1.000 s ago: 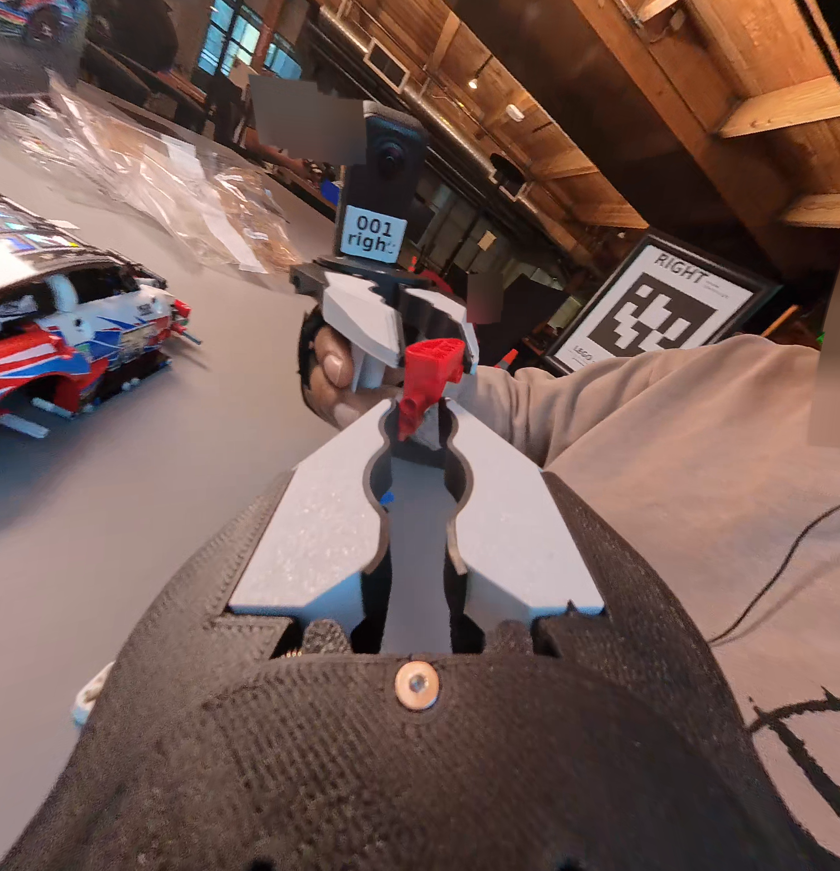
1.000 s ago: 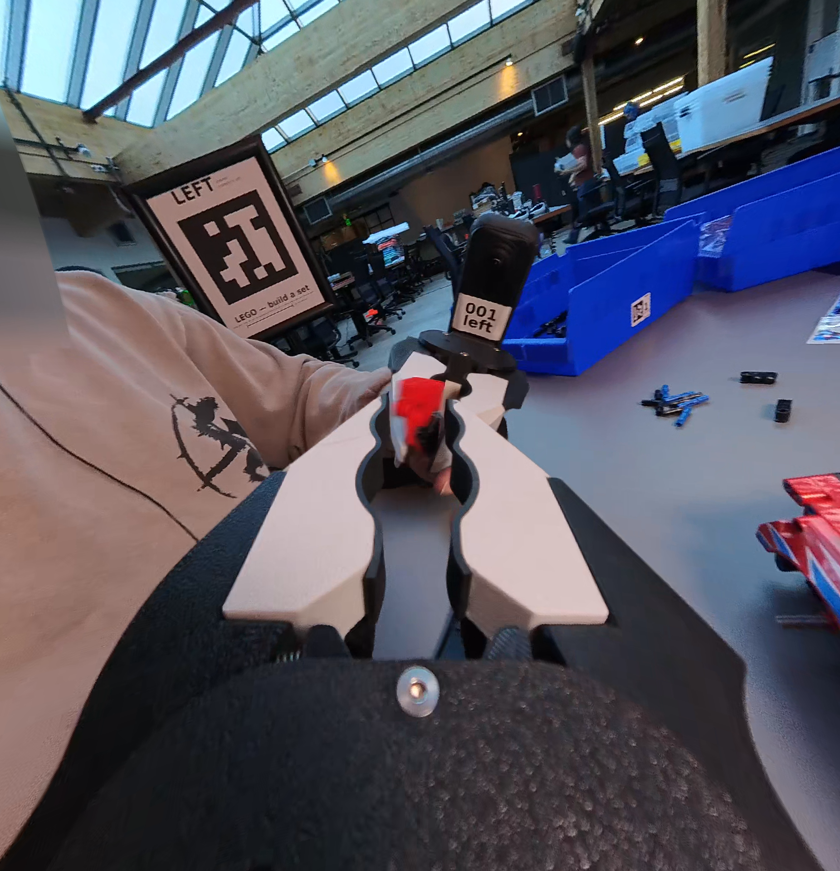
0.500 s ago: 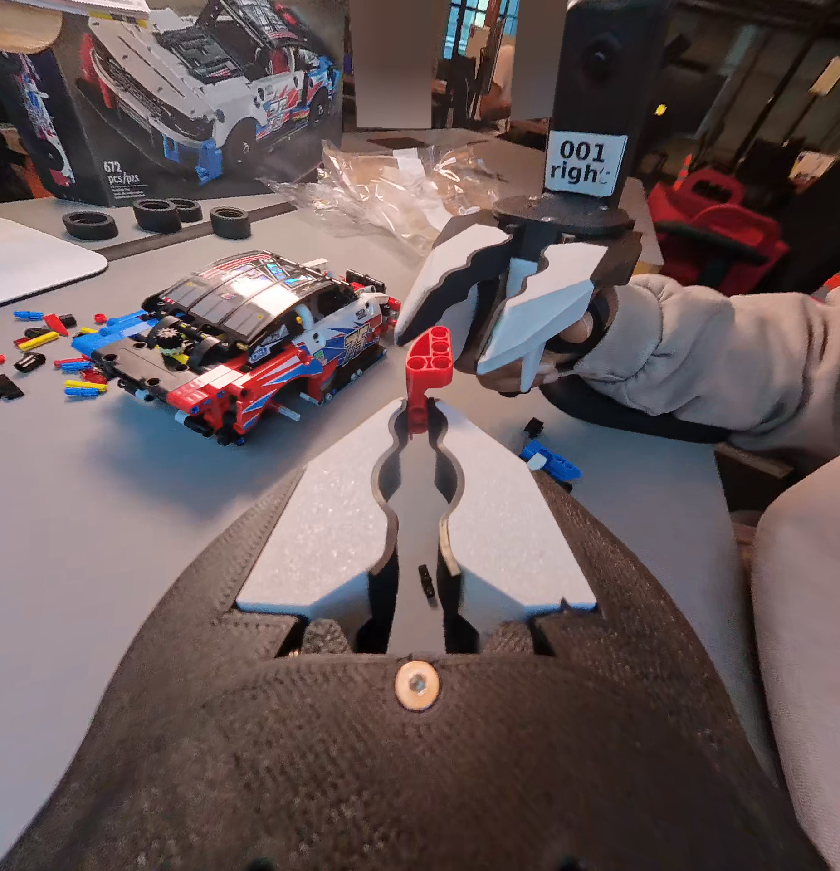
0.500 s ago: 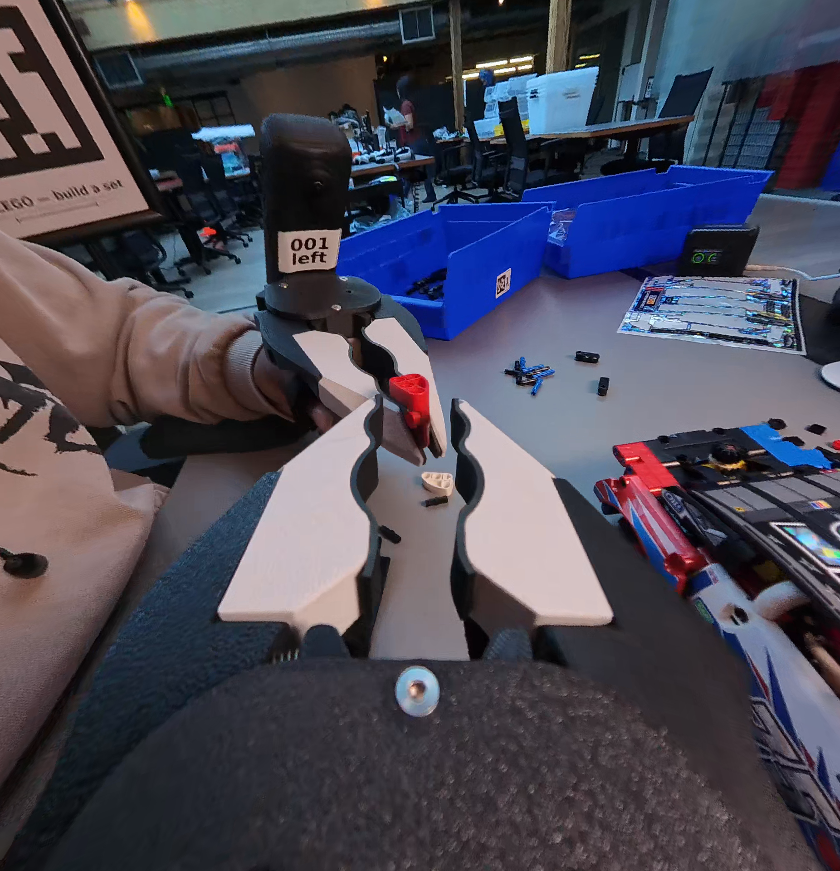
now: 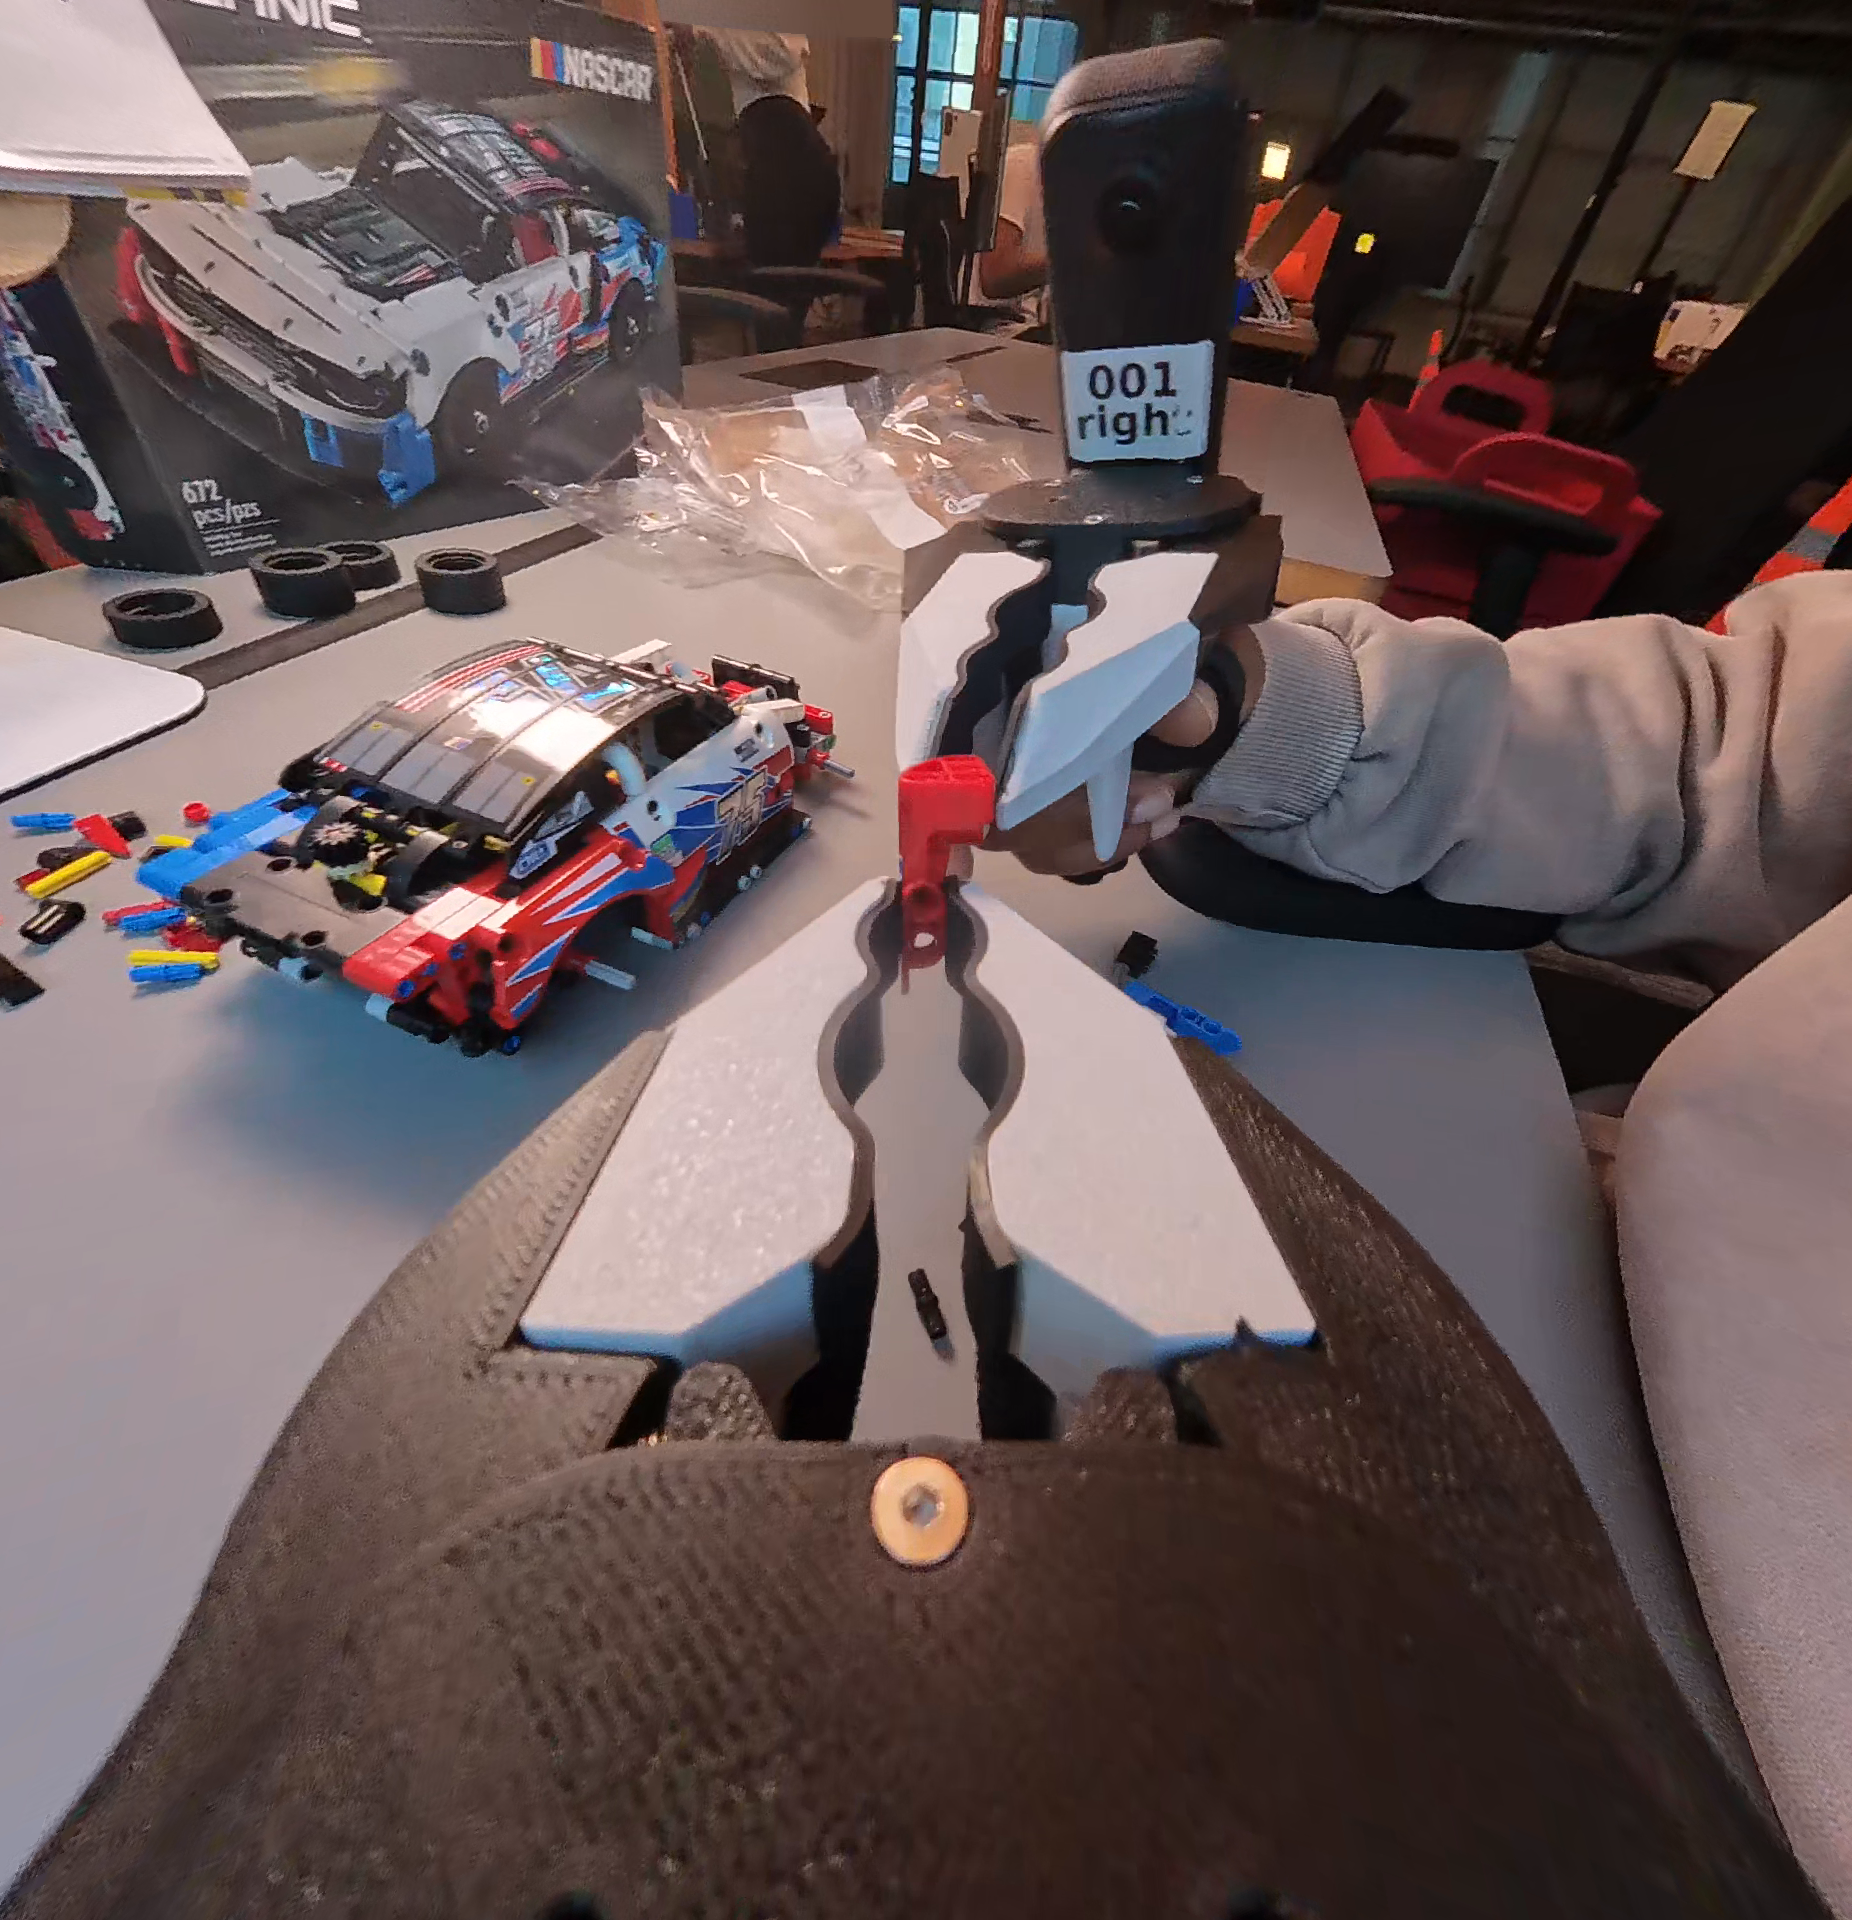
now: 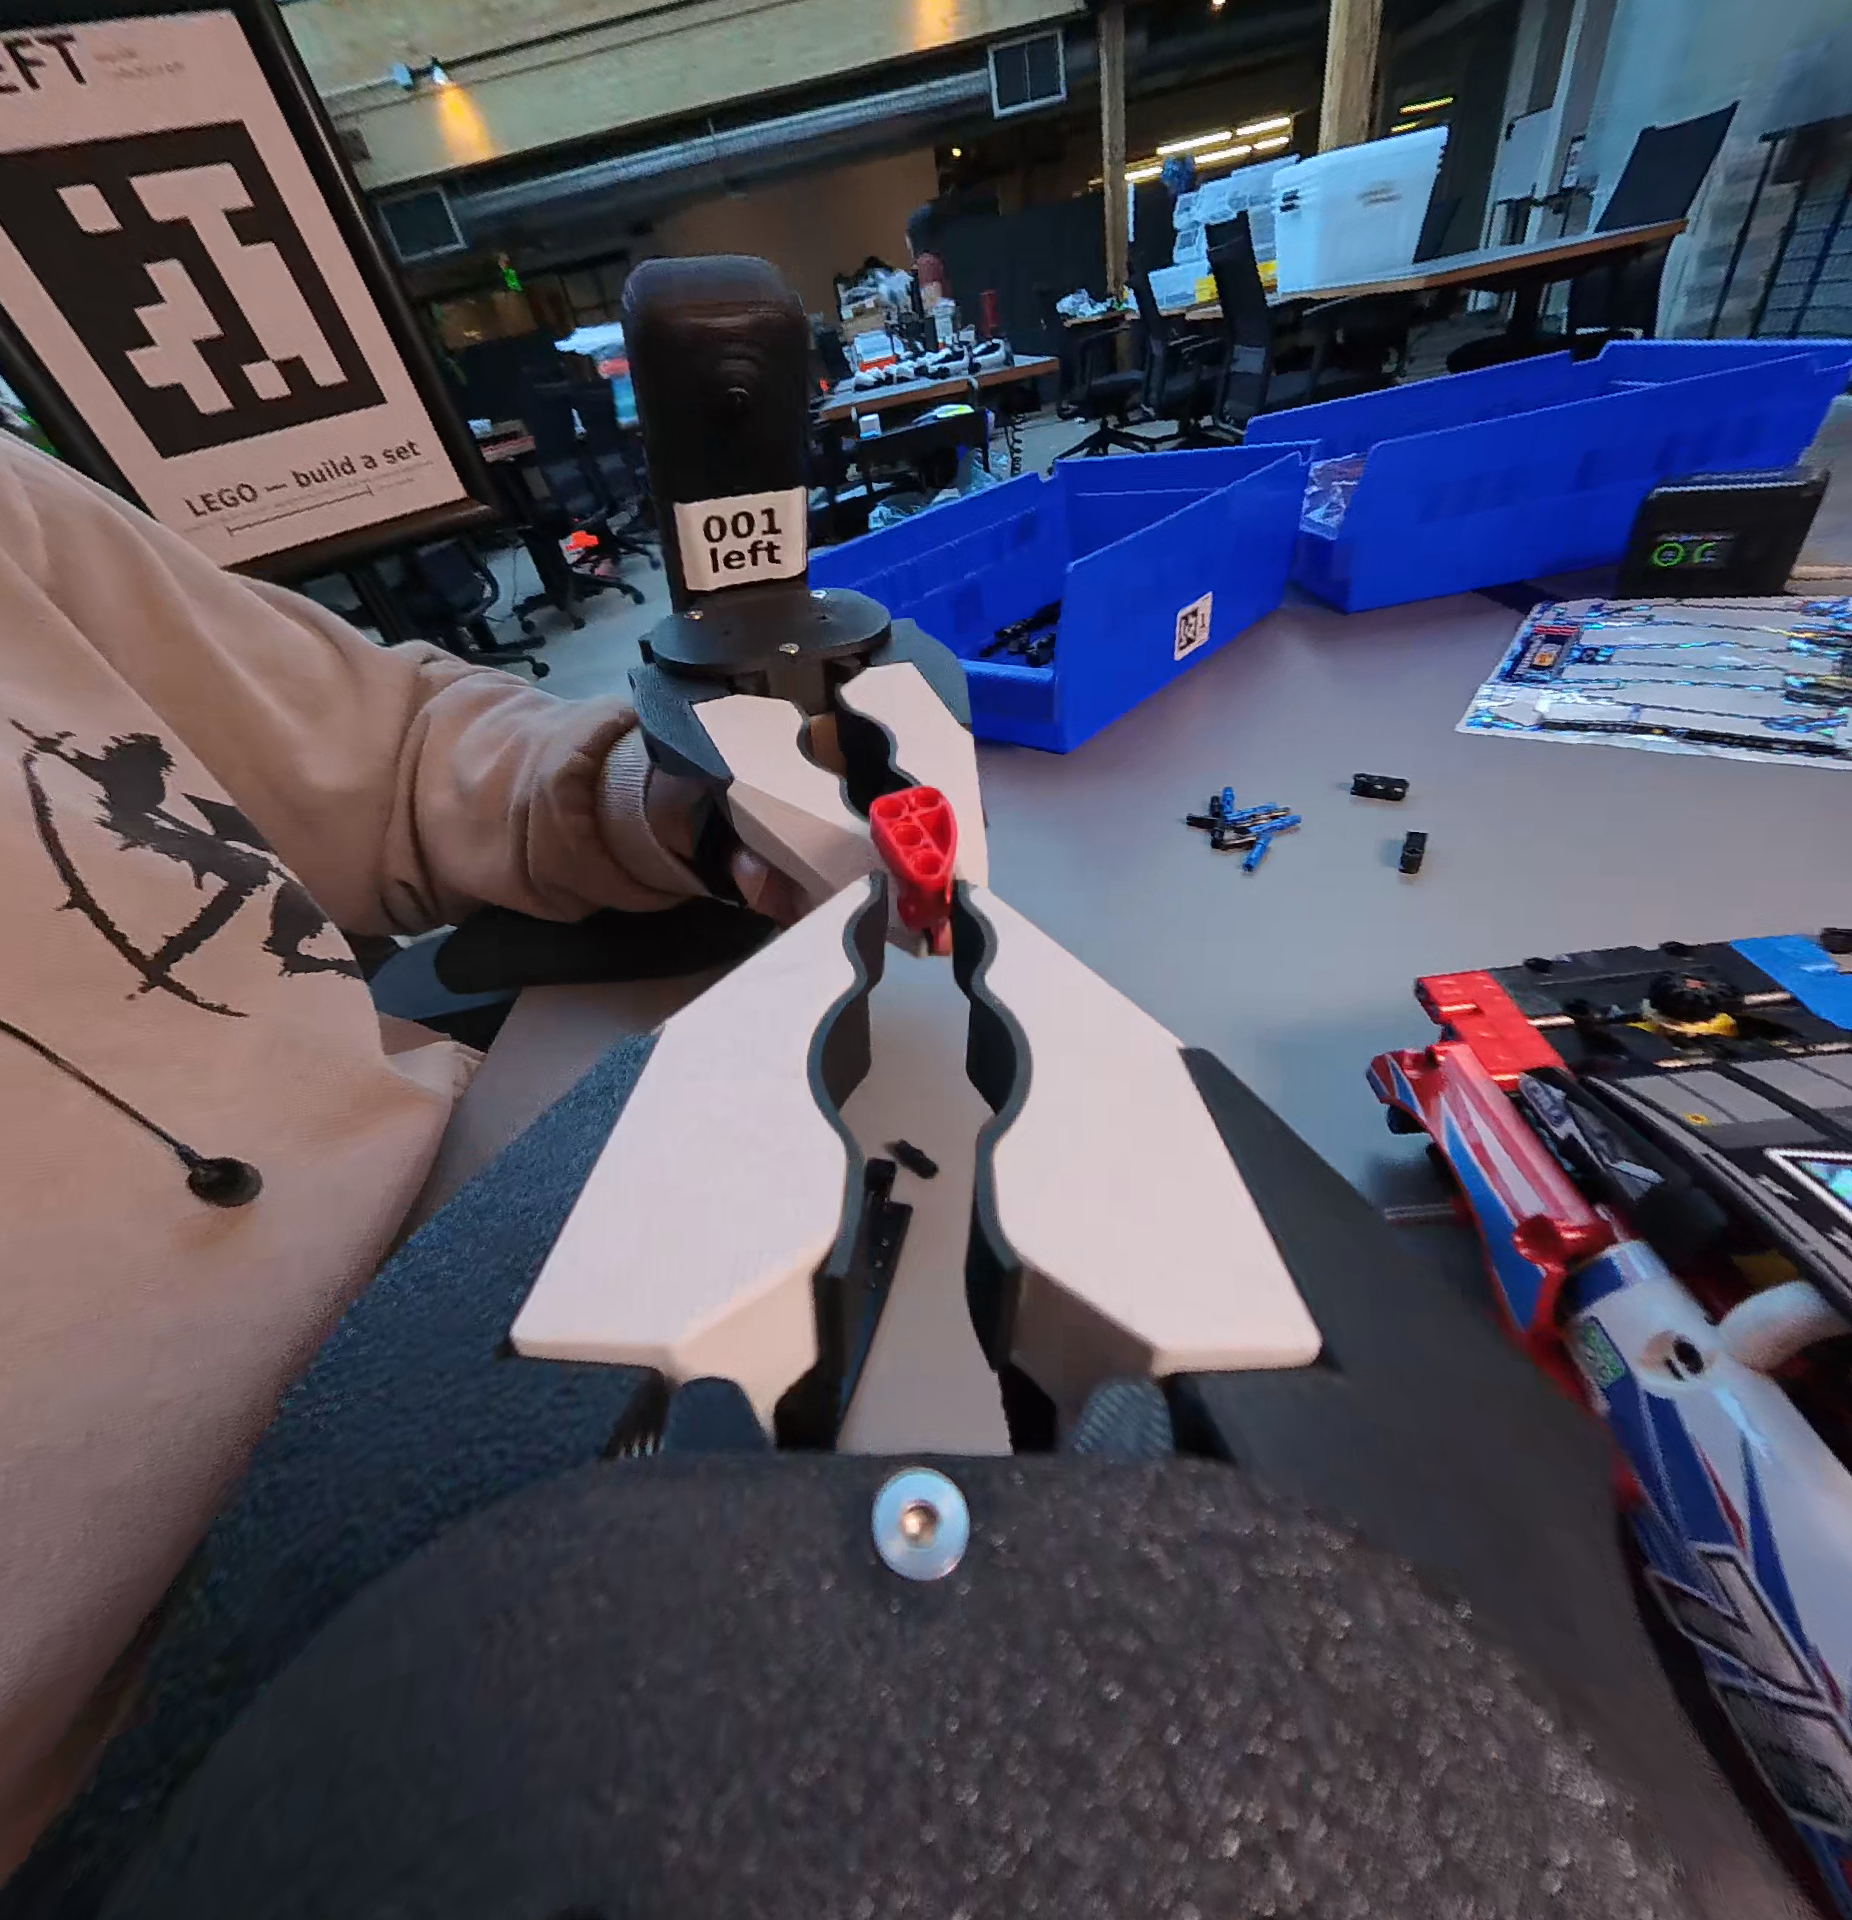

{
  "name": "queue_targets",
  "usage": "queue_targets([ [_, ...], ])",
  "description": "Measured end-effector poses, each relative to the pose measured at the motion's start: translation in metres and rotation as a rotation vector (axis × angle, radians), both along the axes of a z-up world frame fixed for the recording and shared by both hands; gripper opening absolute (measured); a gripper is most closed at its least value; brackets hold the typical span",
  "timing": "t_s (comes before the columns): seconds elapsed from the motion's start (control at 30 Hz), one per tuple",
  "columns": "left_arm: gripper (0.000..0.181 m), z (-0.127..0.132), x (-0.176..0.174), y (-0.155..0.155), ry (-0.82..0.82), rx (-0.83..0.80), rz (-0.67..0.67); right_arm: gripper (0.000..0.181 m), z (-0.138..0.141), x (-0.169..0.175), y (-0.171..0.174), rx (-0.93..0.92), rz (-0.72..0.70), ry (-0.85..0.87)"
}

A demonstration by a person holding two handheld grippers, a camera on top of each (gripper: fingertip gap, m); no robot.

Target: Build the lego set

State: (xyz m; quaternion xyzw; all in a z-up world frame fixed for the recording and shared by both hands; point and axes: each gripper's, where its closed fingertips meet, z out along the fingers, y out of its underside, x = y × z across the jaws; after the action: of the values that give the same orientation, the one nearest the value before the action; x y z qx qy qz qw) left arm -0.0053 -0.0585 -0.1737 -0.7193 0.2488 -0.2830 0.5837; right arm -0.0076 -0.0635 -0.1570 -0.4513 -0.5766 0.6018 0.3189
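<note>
A small red L-shaped lego piece (image 5: 937, 821) is held upright above the grey table (image 5: 226, 1195), between the two grippers. My left gripper (image 5: 922, 909) is shut on its lower stem. My right gripper (image 5: 958, 798) faces it from across, fingers closed around the piece's upper part; in the right wrist view the piece (image 6: 911, 842) sits between that gripper's tips (image 6: 920, 904), with the left gripper (image 6: 917, 868) behind it. The partly built red, white and blue race car (image 5: 548, 831) stands to the left, and shows at the right in the right wrist view (image 6: 1680, 1195).
The set's box (image 5: 361, 291), three black tyres (image 5: 309, 582) and clear plastic bags (image 5: 797, 478) lie at the back. Several loose pieces (image 5: 101, 904) lie left of the car. A blue piece (image 5: 1182, 1013), blue bins (image 6: 1140, 582), a sticker sheet (image 6: 1680, 675) and pins (image 6: 1249, 826) are nearby. Both grippers' tips are close together, under 4 cm apart.
A second ago both grippers held the piece up in the air. They dropped toward the table and the right gripper opened. Now it has closed on the piece again.
</note>
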Motion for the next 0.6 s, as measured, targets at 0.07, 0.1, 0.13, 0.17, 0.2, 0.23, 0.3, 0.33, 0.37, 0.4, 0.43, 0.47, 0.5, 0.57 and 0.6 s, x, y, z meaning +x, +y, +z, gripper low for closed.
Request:
queue_targets([
  [0.07, 0.004, 0.002, -0.016, 0.006, -0.017, -0.013, 0.054, 0.016, -0.004, 0.005, 0.012, 0.112, -0.043, -0.058],
  [0.1, 0.004, 0.002, -0.024, 0.009, -0.03, -0.021, 0.076, 0.019, -0.009, 0.012, 0.017, 0.196, -0.047, -0.113],
  [0.13, 0.004, 0.001, -0.03, 0.011, -0.048, -0.029, 0.091, 0.018, -0.016, 0.023, 0.021, 0.268, -0.028, -0.181],
  [0.17, 0.004, 0.001, -0.035, 0.013, -0.07, -0.042, 0.1, 0.017, -0.026, 0.037, 0.023, 0.317, 0.001, -0.268],
  [0.2, 0.004, -0.001, -0.039, 0.015, -0.091, -0.057, 0.107, 0.016, -0.037, 0.052, 0.022, 0.346, 0.037, -0.363],
  [0.23, 0.004, -0.002, -0.041, 0.016, -0.108, -0.069, 0.11, 0.016, -0.049, 0.067, 0.018, 0.364, 0.083, -0.453],
  [0.3, 0.004, -0.005, -0.041, 0.017, -0.12, -0.088, 0.099, 0.015, -0.073, 0.095, 0.01, 0.408, 0.149, -0.607],
  [0.33, 0.004, -0.007, -0.039, 0.017, -0.116, -0.091, 0.092, 0.015, -0.085, 0.103, 0.009, 0.44, 0.155, -0.664],
  [0.37, 0.004, -0.009, -0.036, 0.017, -0.109, -0.094, 0.085, 0.015, -0.095, 0.109, 0.008, 0.466, 0.156, -0.702],
  [0.4, 0.004, -0.011, -0.034, 0.017, -0.101, -0.098, 0.075, 0.015, -0.103, 0.114, 0.005, 0.481, 0.163, -0.736],
  [0.43, 0.004, -0.013, -0.031, 0.016, -0.095, -0.102, 0.067, 0.014, -0.11, 0.117, 0.005, 0.497, 0.163, -0.764],
  [0.47, 0.005, -0.015, -0.028, 0.016, -0.089, -0.106, 0.06, 0.014, -0.114, 0.118, 0.005, 0.513, 0.158, -0.776],
  [0.5, 0.005, -0.017, -0.026, 0.015, -0.083, -0.11, 0.053, 0.013, -0.116, 0.119, 0.004, 0.516, 0.158, -0.778],
  [0.57, 0.004, -0.021, -0.021, 0.013, -0.068, -0.116, 0.043, 0.012, -0.122, 0.118, 0.004, 0.517, 0.15, -0.788],
  [0.6, 0.005, -0.022, -0.02, 0.013, -0.062, -0.118, 0.037, 0.011, -0.122, 0.117, 0.006, 0.529, 0.136, -0.783],
])
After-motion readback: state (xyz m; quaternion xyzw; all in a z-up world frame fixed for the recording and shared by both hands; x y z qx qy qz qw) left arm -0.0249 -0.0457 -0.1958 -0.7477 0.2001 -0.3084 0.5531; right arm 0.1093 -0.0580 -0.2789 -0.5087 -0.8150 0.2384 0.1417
